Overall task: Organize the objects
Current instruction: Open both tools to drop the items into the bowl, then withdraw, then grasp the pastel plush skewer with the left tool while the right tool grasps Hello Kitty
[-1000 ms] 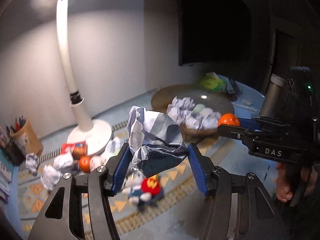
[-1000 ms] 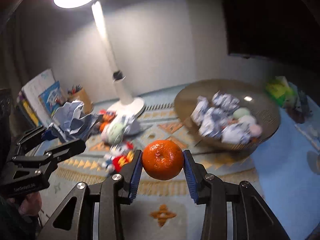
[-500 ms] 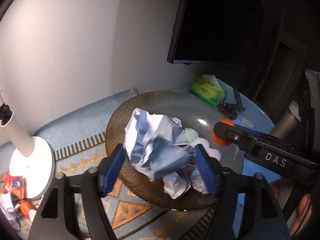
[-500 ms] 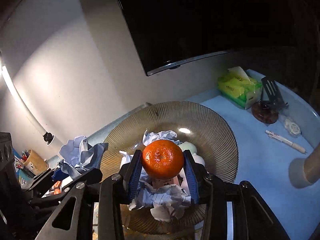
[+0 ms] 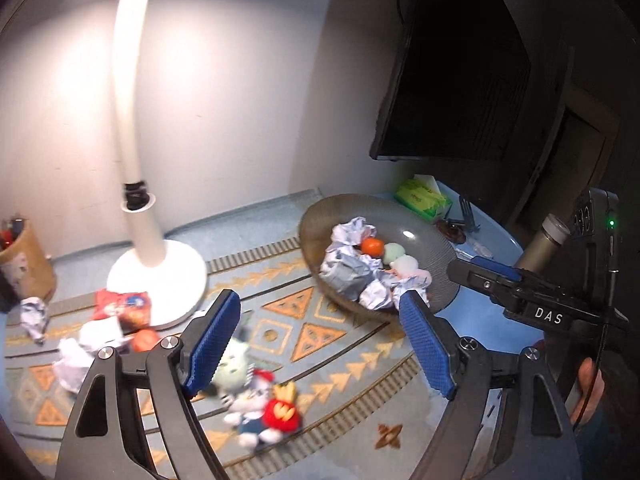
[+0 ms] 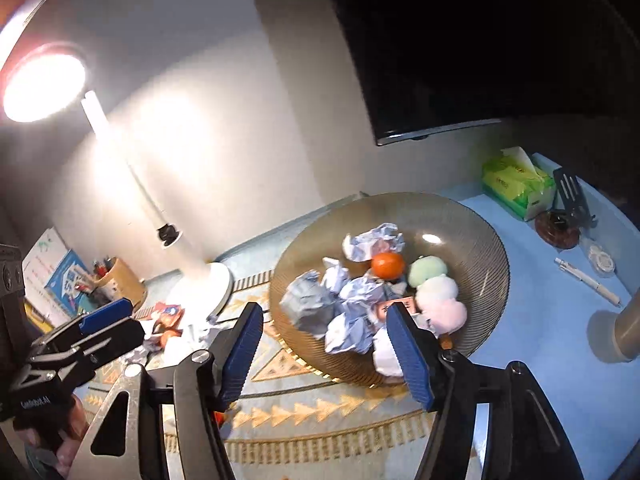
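A brown ribbed bowl (image 6: 472, 224) (image 5: 316, 216) holds several crumpled papers (image 6: 312, 308), an orange (image 6: 387, 265) (image 5: 372, 246) and soft pastel balls (image 6: 436, 288). My left gripper (image 5: 320, 340) is open and empty, back from the bowl, above the patterned mat. My right gripper (image 6: 324, 352) is open and empty just in front of the bowl. On the mat to the left lie plush toys (image 5: 264, 408), another orange (image 5: 144, 339), a red snack packet (image 5: 124, 308) and crumpled papers (image 5: 76, 360).
A white lamp base (image 5: 160, 276) stands at the back left beside a pen cup (image 5: 24, 264). A green tissue pack (image 6: 516, 184), a pen (image 6: 588, 280) and a metal cylinder (image 6: 624, 332) sit to the right of the bowl. A dark monitor hangs behind.
Both grippers opened: the crumpled paper and the orange now lie in the bowl. Both grippers have pulled back from over the bowl.
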Tool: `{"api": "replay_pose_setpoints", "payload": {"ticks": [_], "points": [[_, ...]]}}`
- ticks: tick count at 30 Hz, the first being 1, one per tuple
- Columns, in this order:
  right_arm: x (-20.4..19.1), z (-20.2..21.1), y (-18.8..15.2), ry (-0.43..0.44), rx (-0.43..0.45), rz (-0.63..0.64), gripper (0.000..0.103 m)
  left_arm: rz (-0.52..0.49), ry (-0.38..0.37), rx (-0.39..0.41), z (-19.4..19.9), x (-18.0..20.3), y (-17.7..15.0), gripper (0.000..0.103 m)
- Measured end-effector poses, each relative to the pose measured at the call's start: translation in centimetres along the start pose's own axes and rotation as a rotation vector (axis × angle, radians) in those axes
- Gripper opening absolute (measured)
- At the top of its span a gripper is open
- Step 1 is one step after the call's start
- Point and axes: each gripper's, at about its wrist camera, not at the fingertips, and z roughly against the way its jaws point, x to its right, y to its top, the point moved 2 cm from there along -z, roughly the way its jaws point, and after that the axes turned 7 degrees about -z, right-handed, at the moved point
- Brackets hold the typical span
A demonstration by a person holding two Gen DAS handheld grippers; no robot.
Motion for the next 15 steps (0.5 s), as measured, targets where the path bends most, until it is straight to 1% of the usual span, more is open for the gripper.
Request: {"api": "replay_pose_setpoints", "payload": {"ticks": [1,3,4,6,8,10,13,15], "points": [[-1.2,0.5,-0.5,0.022,-0.005,0.02,0.065,-0.006,0.042,0.009,1.9,-0.8,-0.5,0.084],[-3.3,1.0,-1.7,0.071,-0.025,0.049,0.066,-0.006,0.126,0.039,5.6,-2.7,-1.5,0.093],[-4.3,0.9,-2.4,0.089,-0.036,0.057,0.066,0.004,0.17,0.055,7.2,-3.6,-2.1,0.102],[-6.1,0.3,-4.0,0.113,-0.059,0.076,0.066,0.033,0.261,0.089,10.1,-5.7,-3.8,0.102],[-7.5,-1.0,-6.0,0.124,-0.083,0.097,0.066,0.095,0.322,0.108,11.7,-7.6,-6.1,0.102],[-8.3,-2.7,-8.2,0.128,-0.109,0.112,0.066,0.163,0.357,0.109,12.2,-10.0,-9.0,0.102],[-9.0,-5.3,-11.3,0.108,-0.126,0.154,0.067,0.254,0.415,0.043,10.1,-12.8,-13.6,0.102],[-8.9,-7.1,-12.8,0.101,-0.148,0.175,0.067,0.3,0.436,0.006,8.3,-14.2,-16.3,0.102]]}}
